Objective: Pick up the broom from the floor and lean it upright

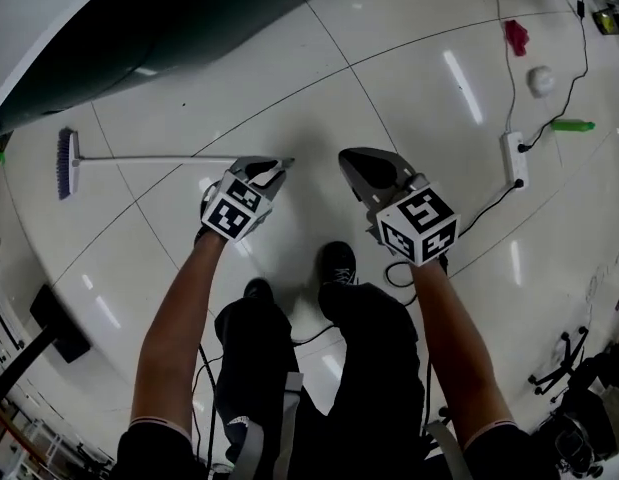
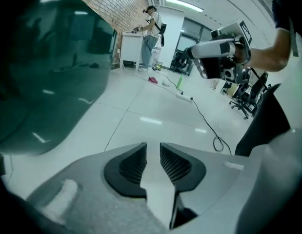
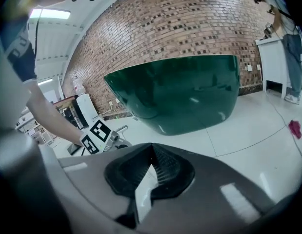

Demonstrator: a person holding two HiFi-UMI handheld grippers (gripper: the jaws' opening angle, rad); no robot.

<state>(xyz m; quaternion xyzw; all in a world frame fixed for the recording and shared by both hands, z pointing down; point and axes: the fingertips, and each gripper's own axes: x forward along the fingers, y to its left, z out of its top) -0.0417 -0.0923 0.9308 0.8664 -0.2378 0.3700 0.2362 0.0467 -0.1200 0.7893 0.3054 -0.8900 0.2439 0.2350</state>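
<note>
The broom (image 1: 149,158) lies flat on the white tiled floor in the head view. Its purple-bristled head (image 1: 64,163) is at the far left and its thin pale handle runs right. My left gripper (image 1: 274,171) hovers by the handle's free end, whether touching I cannot tell. In the left gripper view its jaws (image 2: 153,152) stand apart with only bare floor between them, and the broom is out of sight. My right gripper (image 1: 354,160) hangs a little to the right, off the broom. Its jaws (image 3: 151,150) meet at the tips, with nothing in them.
A large dark green curved body (image 1: 139,28) fills the upper left. A power strip (image 1: 515,158) with black cables lies at right, beyond it a red scrap (image 1: 516,36), a white ball (image 1: 541,79) and a green bottle (image 1: 572,125). A person (image 2: 151,33) stands at a far counter.
</note>
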